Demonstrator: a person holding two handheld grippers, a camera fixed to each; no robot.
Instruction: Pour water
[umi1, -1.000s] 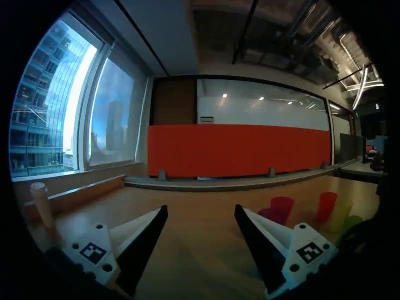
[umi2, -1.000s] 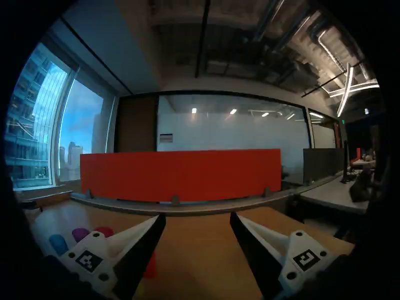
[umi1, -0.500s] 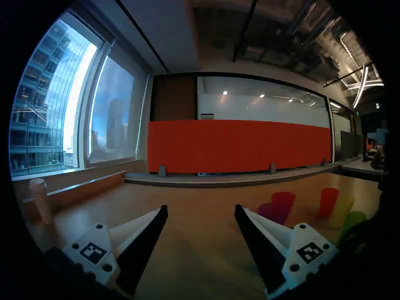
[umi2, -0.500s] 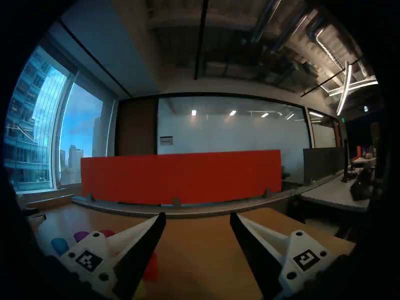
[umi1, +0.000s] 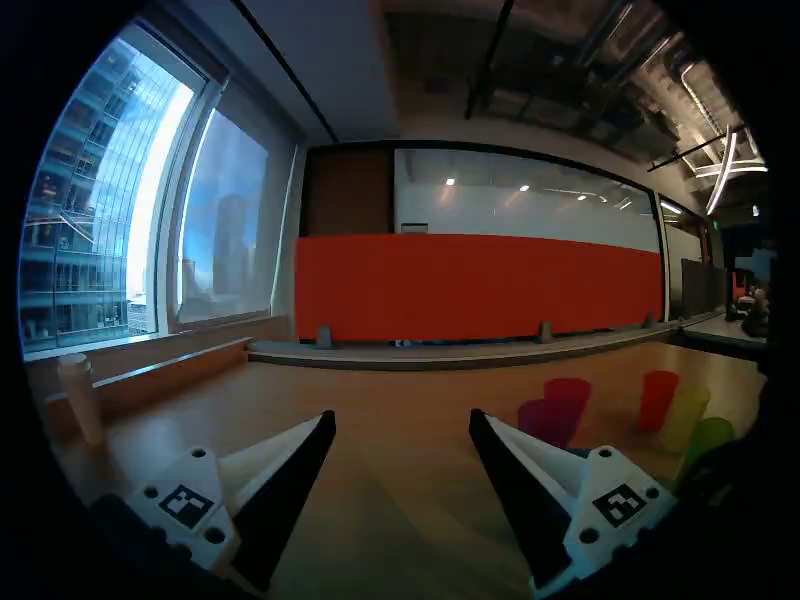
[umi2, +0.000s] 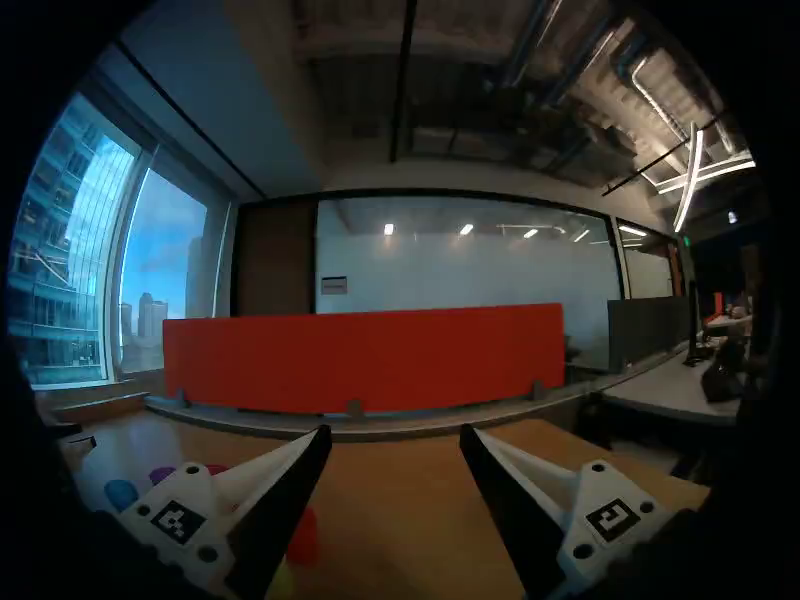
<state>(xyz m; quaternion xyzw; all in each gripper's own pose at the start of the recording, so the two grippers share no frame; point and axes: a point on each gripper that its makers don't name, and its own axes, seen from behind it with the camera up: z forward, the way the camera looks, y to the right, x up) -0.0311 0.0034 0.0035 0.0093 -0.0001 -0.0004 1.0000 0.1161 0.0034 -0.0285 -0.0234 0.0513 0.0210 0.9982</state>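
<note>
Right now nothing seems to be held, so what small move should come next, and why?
Probably ease the left hand-held gripper down and to its right, toward the cups. Its jaws stand open and empty; the cups stand upright on the table ahead on that side. Which holds water I cannot tell.

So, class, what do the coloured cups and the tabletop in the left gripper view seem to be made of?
The coloured cups: probably translucent plastic, glossy; tinted walls let light through. The tabletop: wood or wood-look laminate, satin; tan tone, soft sheen.
</note>
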